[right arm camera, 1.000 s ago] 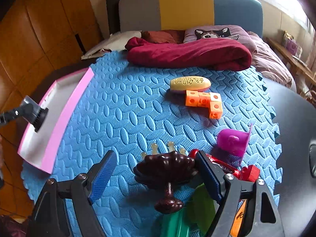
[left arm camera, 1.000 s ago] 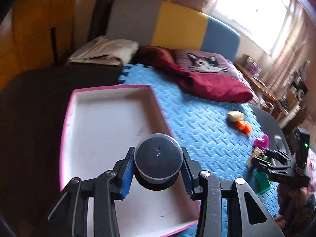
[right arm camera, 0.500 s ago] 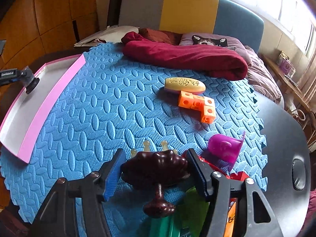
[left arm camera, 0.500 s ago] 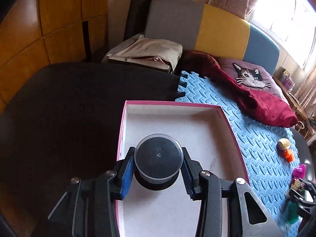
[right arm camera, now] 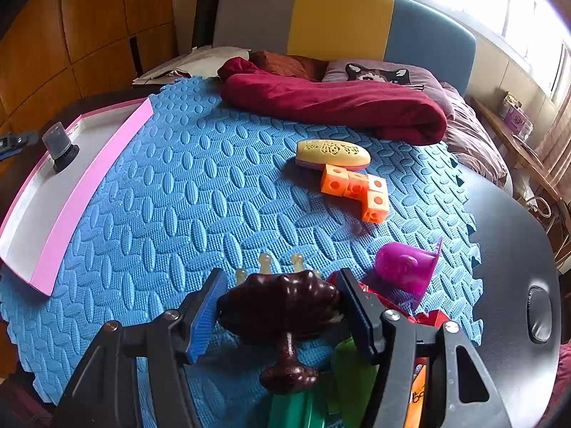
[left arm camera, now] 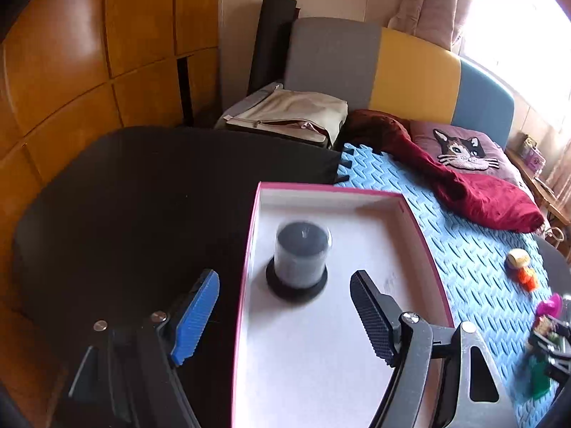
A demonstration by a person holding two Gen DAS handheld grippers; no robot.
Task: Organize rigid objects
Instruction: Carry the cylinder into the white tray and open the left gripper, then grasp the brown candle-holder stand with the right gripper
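Released black canister (left arm camera: pixel 301 256) in pink tray (left arm camera: pixel 424 235), blurred; contents perhaps discs.

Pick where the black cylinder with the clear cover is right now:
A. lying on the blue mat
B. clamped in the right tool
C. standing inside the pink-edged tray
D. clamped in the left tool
C: the cylinder stands upright on the white floor of the tray, clear of the left tool, whose jaws have just opened and stand apart with nothing between them.
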